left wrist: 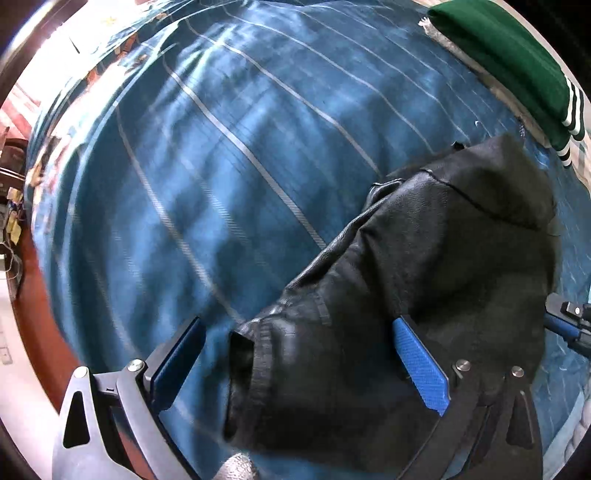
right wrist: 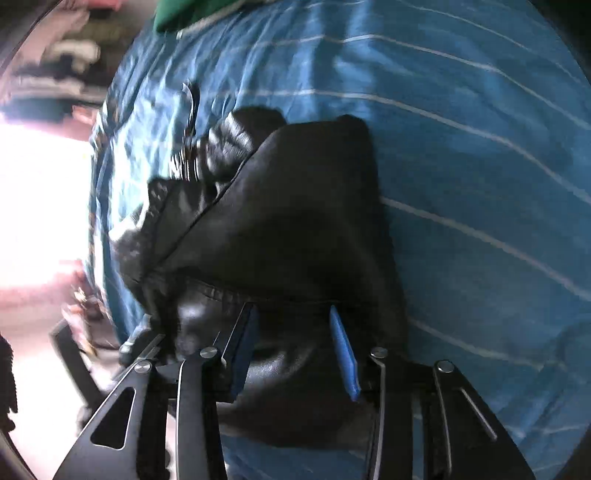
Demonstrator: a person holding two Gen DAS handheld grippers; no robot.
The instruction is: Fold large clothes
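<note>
A black leather jacket (left wrist: 424, 266) lies bunched on a blue striped bedspread (left wrist: 221, 166). In the left wrist view its sleeve, with a stitched cuff (left wrist: 243, 373), runs between the wide-set jaws of my left gripper (left wrist: 301, 360). The left pad stands clear of the cloth, so this gripper is open. In the right wrist view my right gripper (right wrist: 293, 352) has its blue pads (right wrist: 345, 354) pressed on a fold of the jacket (right wrist: 288, 229), shut on it. The right gripper's tip (left wrist: 569, 325) also shows at the jacket's right edge in the left wrist view.
A folded green garment with white stripes (left wrist: 509, 62) lies at the bed's far corner and shows again at the top of the right wrist view (right wrist: 177, 14). The bed's edge and a reddish floor (left wrist: 33, 295) lie to the left. Bare bedspread (right wrist: 480, 184) spreads beyond the jacket.
</note>
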